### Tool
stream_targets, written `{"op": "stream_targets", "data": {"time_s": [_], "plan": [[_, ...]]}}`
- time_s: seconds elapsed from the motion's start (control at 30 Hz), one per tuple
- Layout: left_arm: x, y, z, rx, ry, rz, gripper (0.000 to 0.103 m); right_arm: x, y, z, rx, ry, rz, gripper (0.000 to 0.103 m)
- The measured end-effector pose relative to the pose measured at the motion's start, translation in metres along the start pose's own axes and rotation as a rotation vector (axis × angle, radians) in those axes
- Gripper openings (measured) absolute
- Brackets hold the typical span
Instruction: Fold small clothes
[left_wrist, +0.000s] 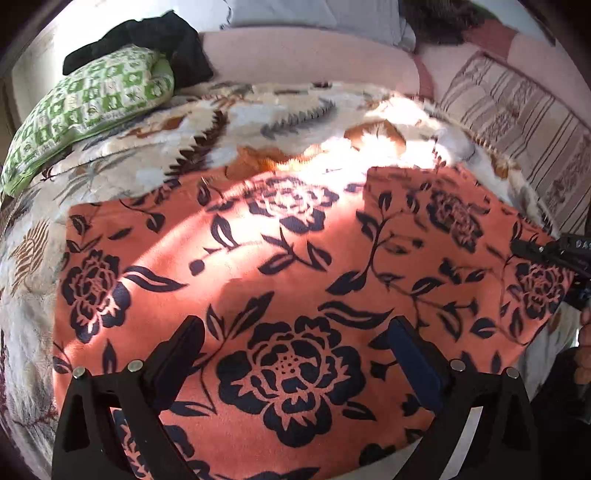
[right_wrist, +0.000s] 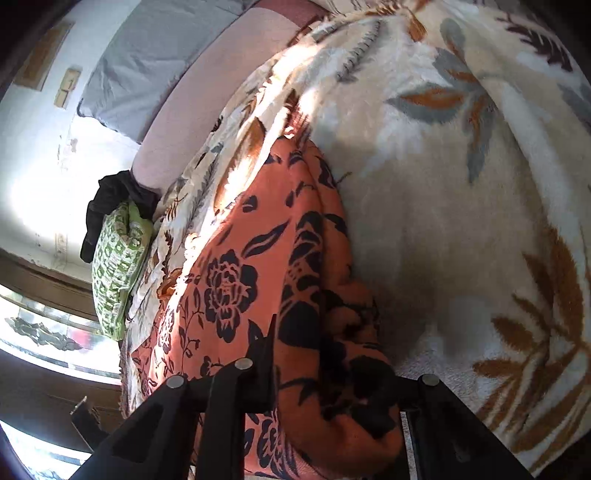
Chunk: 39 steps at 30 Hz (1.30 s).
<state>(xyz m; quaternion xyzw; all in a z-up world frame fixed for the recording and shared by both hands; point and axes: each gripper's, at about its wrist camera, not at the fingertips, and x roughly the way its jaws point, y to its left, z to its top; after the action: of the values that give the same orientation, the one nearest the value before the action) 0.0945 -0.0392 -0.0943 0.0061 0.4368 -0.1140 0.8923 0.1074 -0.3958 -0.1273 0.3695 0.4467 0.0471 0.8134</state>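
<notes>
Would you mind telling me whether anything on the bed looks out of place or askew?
The black garment is dumped crumpled over the green patterned pillow, unfolded. The orange floral cloth is bunched along its right edge.

Left claw (left_wrist: 295, 354) spread wide, right claw (right_wrist: 325, 369) clamped

Left tongs (left_wrist: 295, 358) spread wide above flat orange floral cloth (left_wrist: 280, 266) on blanket (left_wrist: 155, 147).

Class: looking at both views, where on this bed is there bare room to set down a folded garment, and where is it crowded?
Free: cream leaf-print blanket right of the orange floral cloth. Crowded: the far left corner, with green pillow and black garment.
</notes>
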Motion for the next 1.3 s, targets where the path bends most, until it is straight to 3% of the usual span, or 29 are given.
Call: {"op": "stream_targets", "data": {"time_s": [0.13, 0.23, 0.37, 0.47, 0.57, 0.63, 0.7, 0.9, 1.03, 1.1, 1.17, 1.2, 1.27, 1.3], "plan": [[-0.064, 0.042, -0.007, -0.115, -0.149, -0.017, 0.099, -0.026, 0.066, 0.002, -0.157, -0.059, 0.001, 0.018], [-0.111, 0.093, -0.022, -0.25, -0.255, 0.005, 0.099, -0.038, 0.139, -0.01, -0.32, -0.09, 0.027, 0.018], [-0.151, 0.164, -0.056, -0.418, -0.355, 0.077, 0.099, -0.026, 0.245, -0.061, -0.542, -0.085, 0.068, 0.018], [-0.147, 0.204, -0.087, -0.526, -0.357, 0.09, 0.099, 0.01, 0.293, -0.114, -0.662, -0.026, 0.077, 0.018], [-0.125, 0.226, -0.11, -0.615, -0.307, 0.082, 0.099, 0.08, 0.298, -0.166, -0.704, 0.13, 0.036, 0.018], [-0.124, 0.236, -0.114, -0.664, -0.303, 0.0, 0.099, 0.137, 0.28, -0.196, -0.689, 0.291, -0.036, 0.018], [-0.132, 0.238, -0.118, -0.66, -0.344, 0.016, 0.099, 0.14, 0.278, -0.199, -0.677, 0.265, -0.033, 0.018], [-0.135, 0.239, -0.118, -0.66, -0.364, -0.002, 0.099, 0.082, 0.326, -0.179, -0.739, 0.139, 0.051, 0.017], [-0.136, 0.242, -0.122, -0.676, -0.368, -0.009, 0.099, 0.111, 0.321, -0.21, -0.767, 0.19, 0.034, 0.018], [-0.136, 0.242, -0.123, -0.678, -0.364, -0.002, 0.099, 0.15, 0.31, -0.233, -0.807, 0.282, -0.035, 0.027], [-0.137, 0.24, -0.123, -0.661, -0.368, 0.004, 0.099, 0.143, 0.304, -0.242, -0.842, 0.22, 0.019, 0.033], [-0.138, 0.239, -0.123, -0.651, -0.372, 0.009, 0.099, 0.136, 0.304, -0.24, -0.832, 0.219, 0.064, 0.055], [-0.137, 0.235, -0.12, -0.632, -0.366, 0.01, 0.099, 0.125, 0.3, -0.233, -0.758, 0.265, 0.157, 0.086], [-0.136, 0.233, -0.118, -0.622, -0.36, 0.011, 0.099, 0.117, 0.297, -0.229, -0.731, 0.26, 0.186, 0.086]]}}
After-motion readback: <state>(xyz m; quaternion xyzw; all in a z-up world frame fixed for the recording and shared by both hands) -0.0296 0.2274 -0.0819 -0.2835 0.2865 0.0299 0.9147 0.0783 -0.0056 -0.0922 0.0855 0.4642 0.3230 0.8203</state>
